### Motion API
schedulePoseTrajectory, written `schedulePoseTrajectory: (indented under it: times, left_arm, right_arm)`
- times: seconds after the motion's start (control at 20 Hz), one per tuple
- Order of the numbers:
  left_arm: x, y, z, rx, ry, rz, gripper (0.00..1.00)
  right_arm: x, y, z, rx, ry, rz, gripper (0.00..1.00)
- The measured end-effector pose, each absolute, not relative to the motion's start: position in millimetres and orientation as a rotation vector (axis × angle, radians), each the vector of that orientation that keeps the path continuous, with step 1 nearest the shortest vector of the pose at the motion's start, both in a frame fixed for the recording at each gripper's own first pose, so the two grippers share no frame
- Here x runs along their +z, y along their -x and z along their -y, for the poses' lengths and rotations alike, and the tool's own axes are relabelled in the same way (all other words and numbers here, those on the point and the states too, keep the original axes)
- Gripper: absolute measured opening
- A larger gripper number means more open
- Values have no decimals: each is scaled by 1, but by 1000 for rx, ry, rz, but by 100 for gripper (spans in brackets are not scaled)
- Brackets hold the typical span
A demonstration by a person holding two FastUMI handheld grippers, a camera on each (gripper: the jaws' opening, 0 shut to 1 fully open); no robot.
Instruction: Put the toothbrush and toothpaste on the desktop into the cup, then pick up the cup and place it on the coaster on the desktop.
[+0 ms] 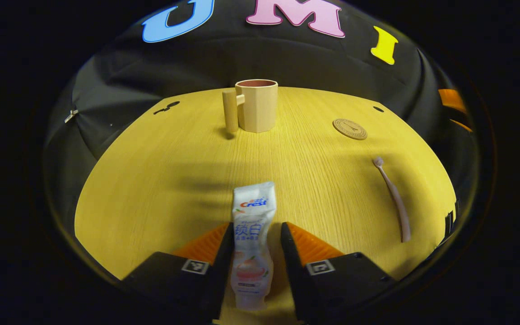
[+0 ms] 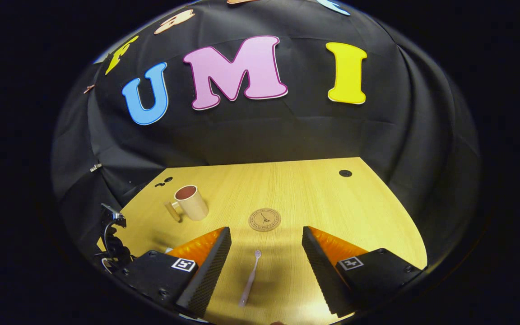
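Early stage: left gripper (image 1: 256, 239) jaws narrowed around the toothpaste (image 1: 253, 243) at lower centre (contact unclear), right gripper (image 2: 266, 253) wide over the toothbrush (image 2: 249, 280), cup (image 1: 257, 106) upper centre empty, coaster (image 1: 350, 129) bare.

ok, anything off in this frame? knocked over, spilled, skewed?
Nothing stands out. The cup stands upright, the coaster lies flat and bare, and the toothbrush lies on the desktop. The toothpaste lies between the left gripper's open fingers, apparently not yet pinched.
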State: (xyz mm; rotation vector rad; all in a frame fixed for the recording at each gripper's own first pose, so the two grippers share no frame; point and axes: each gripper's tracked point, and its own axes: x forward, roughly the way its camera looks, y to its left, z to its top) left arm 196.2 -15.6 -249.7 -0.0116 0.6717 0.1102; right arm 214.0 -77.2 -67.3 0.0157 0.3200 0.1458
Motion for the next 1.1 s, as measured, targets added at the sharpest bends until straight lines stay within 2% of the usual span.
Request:
schedulePoseTrajectory:
  times: [0.05,0.1,0.25,0.3,0.4,0.45,0.55,0.8,1.1]
  left_arm:
    - [-252,-196,17,109,3,-671,43]
    - [-253,-197,18,106,-14,-677,39]
    - [-251,-198,19,101,-28,-700,33]
    - [-249,-198,20,97,-27,-698,28]
    - [-249,-199,20,88,-25,-697,27]
    - [-249,-198,20,80,-21,-699,30]
    - [-246,-196,21,69,-7,-694,23]
    - [-222,-182,18,79,42,-650,23]
    - [-204,-160,12,105,93,-617,23]
  right_arm:
    - [-71,-216,77,143,-20,-330,97]
    - [-76,-215,77,142,-25,-345,97]
    - [-90,-215,73,144,-35,-399,98]
    - [-97,-212,72,146,-34,-419,99]
    - [-108,-209,70,148,-28,-454,98]
    - [-113,-209,69,150,-25,-470,99]
    - [-125,-208,64,164,-27,-504,99]
    - [-154,-207,49,205,-3,-594,99]
    - [-195,-208,50,165,24,-711,99]
